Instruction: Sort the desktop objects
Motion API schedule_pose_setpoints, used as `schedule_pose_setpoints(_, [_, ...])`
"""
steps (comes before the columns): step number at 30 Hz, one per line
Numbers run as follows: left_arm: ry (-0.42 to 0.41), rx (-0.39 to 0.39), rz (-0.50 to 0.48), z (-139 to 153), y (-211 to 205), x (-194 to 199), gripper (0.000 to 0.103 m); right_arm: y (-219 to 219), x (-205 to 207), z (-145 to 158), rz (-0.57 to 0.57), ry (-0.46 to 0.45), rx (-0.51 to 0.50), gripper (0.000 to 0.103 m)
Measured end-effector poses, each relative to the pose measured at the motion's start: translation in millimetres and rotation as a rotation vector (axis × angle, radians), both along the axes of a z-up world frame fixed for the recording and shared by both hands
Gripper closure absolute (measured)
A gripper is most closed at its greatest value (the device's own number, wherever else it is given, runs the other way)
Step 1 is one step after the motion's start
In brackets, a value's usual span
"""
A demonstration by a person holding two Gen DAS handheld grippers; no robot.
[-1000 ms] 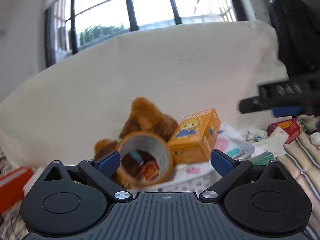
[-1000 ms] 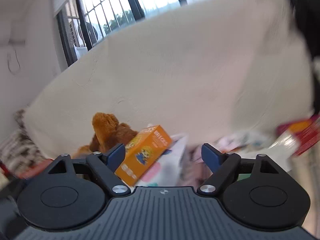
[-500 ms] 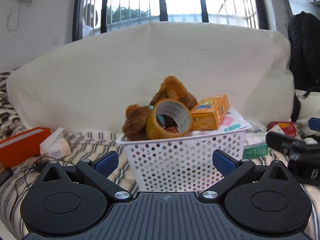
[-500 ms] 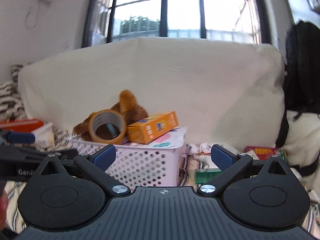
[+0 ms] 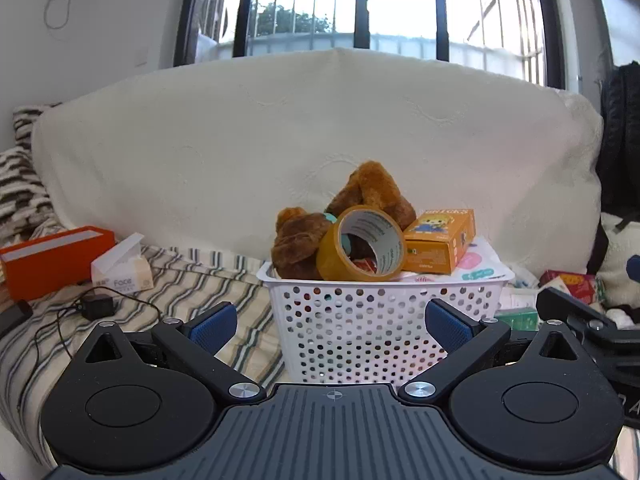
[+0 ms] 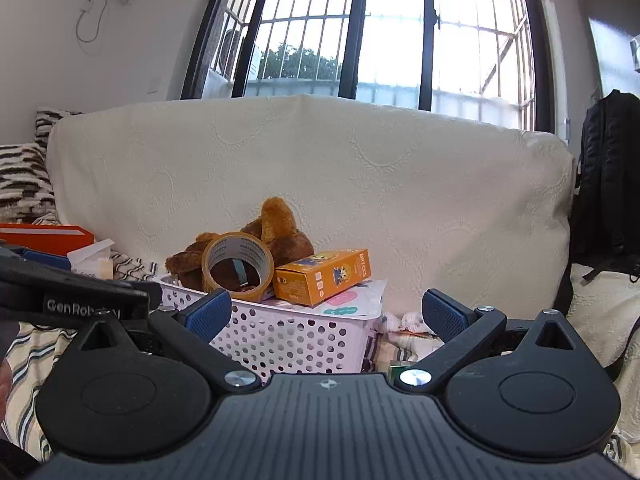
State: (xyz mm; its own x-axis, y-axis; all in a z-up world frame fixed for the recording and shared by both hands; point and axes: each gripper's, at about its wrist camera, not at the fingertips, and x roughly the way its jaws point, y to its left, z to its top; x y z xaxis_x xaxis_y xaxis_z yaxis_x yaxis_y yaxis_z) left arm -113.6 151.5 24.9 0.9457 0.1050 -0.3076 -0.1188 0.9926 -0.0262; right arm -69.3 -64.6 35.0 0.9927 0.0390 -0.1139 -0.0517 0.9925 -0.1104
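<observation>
A white perforated basket (image 5: 384,332) stands on the striped bedding, heaped with a brown plush toy (image 5: 360,208), a roll of brown tape (image 5: 362,246), an orange box (image 5: 440,244) and a flat pastel pack (image 5: 476,266). My left gripper (image 5: 331,326) is open and empty, just in front of the basket. My right gripper (image 6: 326,314) is open and empty, in front of the basket (image 6: 280,340) and to its right. The same tape (image 6: 238,266), plush toy (image 6: 276,232) and orange box (image 6: 322,276) show in the right wrist view.
A cream cushion (image 5: 300,140) backs the basket. An orange case (image 5: 52,256), a tissue pack (image 5: 120,270) and a black charger with cable (image 5: 94,306) lie left. Small red and green packs (image 5: 568,284) lie right. A black backpack (image 6: 608,184) hangs far right.
Both grippers have drawn back and levelled off from over the basket. The basket's side now shows and its contents look smaller. Both stay open and empty.
</observation>
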Motion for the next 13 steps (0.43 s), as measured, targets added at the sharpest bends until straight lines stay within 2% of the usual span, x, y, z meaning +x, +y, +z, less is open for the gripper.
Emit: schedule_pose_setpoints(13, [-0.008,-0.017,0.027,-2.1,3.8,-1.7,0.000,2.9,1.5,-3.1,-0.004,0.003,-0.008,0.002])
